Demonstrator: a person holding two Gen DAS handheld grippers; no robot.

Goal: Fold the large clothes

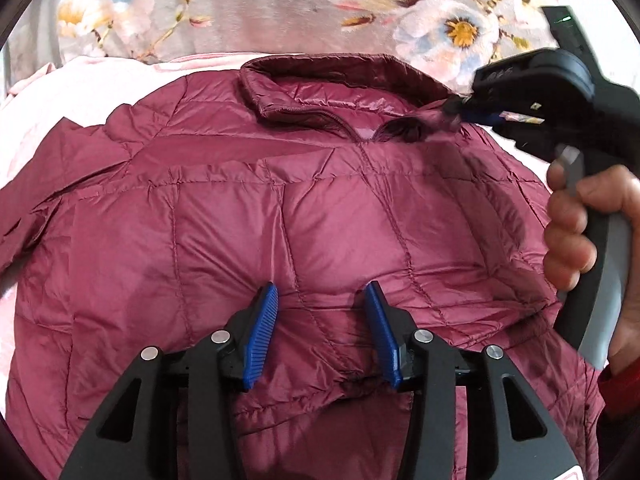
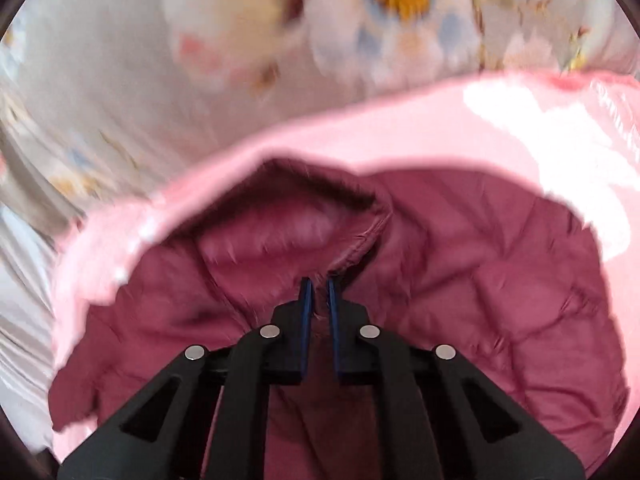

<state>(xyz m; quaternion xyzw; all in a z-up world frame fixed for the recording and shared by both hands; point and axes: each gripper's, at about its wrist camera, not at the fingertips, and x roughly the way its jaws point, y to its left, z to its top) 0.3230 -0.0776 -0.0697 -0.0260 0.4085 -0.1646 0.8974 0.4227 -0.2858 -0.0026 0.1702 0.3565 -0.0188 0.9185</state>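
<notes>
A pink sheet (image 1: 80, 92) over floral bedding (image 1: 256, 4) carries the maroon quilted jacket (image 1: 320, 216), spread flat. Your left gripper (image 1: 322, 292) sits over the jacket's lower middle, jaws spread, with nothing pinched between them. Your right gripper (image 2: 319, 286) is pressed together on the collar (image 1: 320, 76) at its zipper edge.
</notes>
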